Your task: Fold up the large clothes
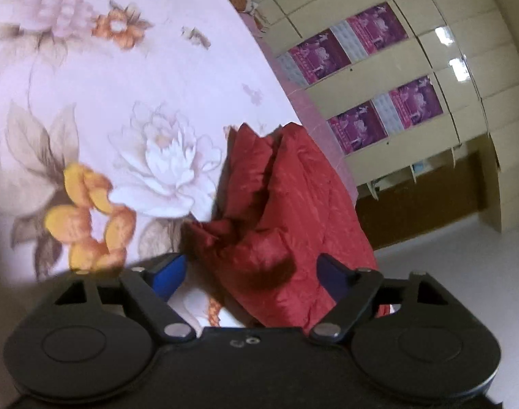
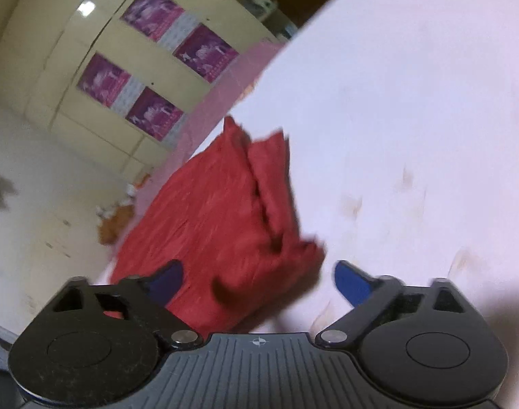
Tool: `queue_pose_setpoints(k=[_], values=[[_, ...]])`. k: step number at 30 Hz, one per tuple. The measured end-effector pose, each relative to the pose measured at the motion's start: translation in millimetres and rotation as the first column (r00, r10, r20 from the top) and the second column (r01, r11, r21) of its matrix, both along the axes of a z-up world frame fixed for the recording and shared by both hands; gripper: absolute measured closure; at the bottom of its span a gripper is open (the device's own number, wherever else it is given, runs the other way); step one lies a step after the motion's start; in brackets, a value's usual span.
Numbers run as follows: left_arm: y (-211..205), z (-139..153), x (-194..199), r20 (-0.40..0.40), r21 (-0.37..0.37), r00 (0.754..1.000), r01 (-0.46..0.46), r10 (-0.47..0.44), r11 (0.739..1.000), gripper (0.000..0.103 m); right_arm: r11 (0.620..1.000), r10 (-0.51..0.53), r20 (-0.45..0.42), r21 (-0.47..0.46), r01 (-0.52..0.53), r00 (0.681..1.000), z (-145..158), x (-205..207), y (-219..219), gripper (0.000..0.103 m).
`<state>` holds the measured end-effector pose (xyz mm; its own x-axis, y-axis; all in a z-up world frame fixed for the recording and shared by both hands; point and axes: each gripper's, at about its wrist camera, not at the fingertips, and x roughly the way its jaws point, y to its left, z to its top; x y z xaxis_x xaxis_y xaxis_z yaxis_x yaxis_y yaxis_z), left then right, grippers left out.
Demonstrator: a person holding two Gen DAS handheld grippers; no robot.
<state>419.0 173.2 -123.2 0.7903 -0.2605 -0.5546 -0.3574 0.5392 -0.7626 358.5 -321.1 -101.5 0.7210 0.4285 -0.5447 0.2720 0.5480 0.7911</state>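
Note:
A red garment (image 1: 279, 211) lies folded into a thick bundle near the edge of a bed with a pale floral sheet (image 1: 130, 95). My left gripper (image 1: 252, 272) is open, its blue-padded fingers standing either side of the bundle's near end. The same red garment (image 2: 225, 225) shows in the right wrist view on the white sheet (image 2: 412, 119). My right gripper (image 2: 259, 283) is open, with the bundle's near corner between its blue fingers. Neither gripper is closed on the cloth.
The bed edge with a pink border (image 1: 307, 102) runs just beside the garment. Beyond it are cream cabinets with purple posters (image 1: 368, 68), a light floor (image 2: 37, 204), and small scattered items on the floor (image 2: 112, 218).

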Motion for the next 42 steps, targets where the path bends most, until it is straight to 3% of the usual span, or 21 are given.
queue_pose_setpoints(k=[10, 12, 14, 16, 18, 20, 28, 42], values=[[-15, -15, 41, 0.037, 0.005, 0.999, -0.008, 0.008, 1.000, 0.032, 0.996, -0.041, 0.011, 0.078, 0.040, 0.999, -14, 22, 23, 0.021], [-17, -16, 50, 0.030, 0.031, 1.000, 0.009, -0.010, 0.999, 0.041, 0.998, -0.038, 0.018, 0.056, 0.037, 0.999, -17, 29, 30, 0.031], [-18, -16, 56, 0.021, 0.063, 0.999, 0.025, -0.026, 0.998, 0.057, 0.999, -0.038, 0.023, 0.032, 0.038, 0.999, -18, 34, 34, 0.037], [-19, -15, 58, 0.026, 0.090, 0.998, 0.051, -0.053, 0.995, 0.069, 0.999, -0.030, 0.019, 0.018, 0.029, 0.999, -19, 38, 36, 0.051], [-25, -11, 58, 0.027, 0.138, 0.996, 0.079, -0.083, 0.987, 0.075, 1.000, -0.018, 0.027, 0.023, 0.017, 0.999, -19, 36, 36, 0.067], [-30, -4, 57, 0.026, 0.179, 0.995, 0.092, -0.099, 0.979, 0.079, 1.000, -0.005, 0.042, -0.009, 0.006, 0.999, -17, 32, 38, 0.073], [-35, 10, 42, 0.015, 0.220, 0.992, 0.116, -0.122, 0.969, 0.082, 0.998, 0.024, 0.050, -0.062, -0.021, 0.998, -2, 17, 43, 0.077], [-35, 16, -21, 0.008, 0.211, 0.992, 0.122, -0.126, 0.970, 0.082, 0.996, 0.042, 0.022, -0.080, -0.041, 0.999, 18, -30, 46, 0.077]])
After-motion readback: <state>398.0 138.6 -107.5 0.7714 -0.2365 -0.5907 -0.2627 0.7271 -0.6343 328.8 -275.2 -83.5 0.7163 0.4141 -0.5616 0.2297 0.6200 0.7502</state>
